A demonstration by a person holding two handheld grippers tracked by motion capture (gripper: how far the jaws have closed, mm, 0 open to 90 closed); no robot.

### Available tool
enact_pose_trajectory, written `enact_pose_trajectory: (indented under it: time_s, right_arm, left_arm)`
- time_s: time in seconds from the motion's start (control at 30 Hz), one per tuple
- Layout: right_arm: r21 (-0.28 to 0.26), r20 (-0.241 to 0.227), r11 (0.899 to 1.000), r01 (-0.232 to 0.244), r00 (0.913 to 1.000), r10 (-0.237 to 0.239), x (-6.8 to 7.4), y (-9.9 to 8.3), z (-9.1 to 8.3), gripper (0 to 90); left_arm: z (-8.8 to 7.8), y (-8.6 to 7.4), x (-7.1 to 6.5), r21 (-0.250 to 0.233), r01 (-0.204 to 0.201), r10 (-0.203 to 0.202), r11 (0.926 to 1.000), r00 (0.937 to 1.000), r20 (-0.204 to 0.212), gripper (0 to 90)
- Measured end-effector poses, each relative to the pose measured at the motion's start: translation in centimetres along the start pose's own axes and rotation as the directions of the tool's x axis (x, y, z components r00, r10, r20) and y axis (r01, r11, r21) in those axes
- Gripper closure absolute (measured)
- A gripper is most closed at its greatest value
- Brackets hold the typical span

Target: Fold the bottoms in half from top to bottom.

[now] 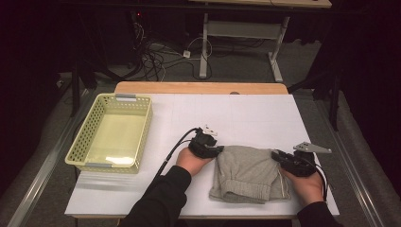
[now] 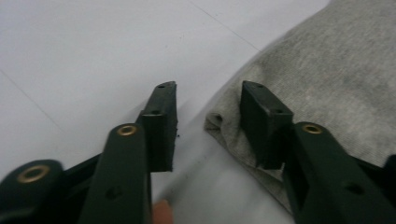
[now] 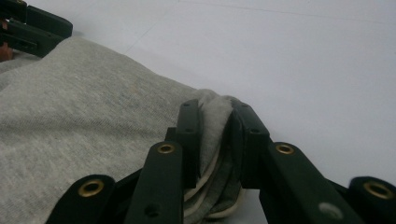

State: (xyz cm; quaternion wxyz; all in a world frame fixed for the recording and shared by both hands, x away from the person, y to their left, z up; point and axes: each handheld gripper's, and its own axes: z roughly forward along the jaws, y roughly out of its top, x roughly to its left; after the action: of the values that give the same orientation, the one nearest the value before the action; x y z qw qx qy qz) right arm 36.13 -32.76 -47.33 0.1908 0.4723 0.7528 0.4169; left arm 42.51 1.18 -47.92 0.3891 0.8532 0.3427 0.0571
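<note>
The grey shorts (image 1: 248,174) lie folded on the white surface (image 1: 246,113), well to the right of the yellow basket (image 1: 113,132) and nearer the person's edge; their long axis runs left to right, from one gripper to the other; the right gripper (image 3: 215,140) has its fingers (image 3: 189,135) clenched on the bunched right edge of the shorts (image 3: 93,116), the layers pinched between them; the left gripper (image 2: 208,121) sits at the shorts' (image 2: 327,74) upper-left corner on the basket side, its fingers (image 2: 161,121) parted; one finger rests on the bare surface, the other on the cloth, so the folded corner lies in the gap, not yet squeezed; judging by this, the coming move turns on the left fingers closing across that corner to match the right
</note>
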Motion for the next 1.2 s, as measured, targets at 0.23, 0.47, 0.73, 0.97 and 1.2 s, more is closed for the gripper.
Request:
enact_pose_trajectory:
  time_s: [0.23, 0.47, 0.73, 0.97, 1.2]
  right_arm:
    - [-0.009, 0.004, 1.000, 0.021, 0.9998, -0.021, -0.2, 0.0, -0.4, 82.8]
    - [-0.037, 0.027, 0.999, 0.015, 0.9995, -0.014, -0.8, -0.2, -1.1, 83.9]
    - [-0.067, -0.008, 0.998, -0.014, 0.9999, 0.013, -0.1, 0.0, -1.0, 83.8]
    - [-0.080, -0.042, 0.997, 0.021, 0.9988, -0.025, 2.0, 1.1, 0.2, 83.7]
    - [-0.082, -0.071, 0.995, 0.052, 0.9958, -0.058, 3.7, 2.8, 2.7, 83.7]
  left_arm:
    - [-0.2, -0.2, -0.4, -0.009, -0.052, 0.052, 0.9986, 0.9986, 0.010, 81.3]
    - [-1.7, -1.2, 0.4, -0.067, -0.047, 0.045, 0.9967, 0.9988, -0.019, 83.0]
    - [-3.6, -2.1, 0.4, -0.107, -0.067, 0.062, 0.9920, 0.9968, -0.049, 83.0]
    - [-5.7, -3.1, 2.0, -0.116, -0.041, 0.030, 0.9924, 0.9951, -0.095, 83.0]
    - [-7.3, -3.0, 4.1, -0.119, -0.008, -0.013, 0.9929, 0.9846, -0.174, 82.9]
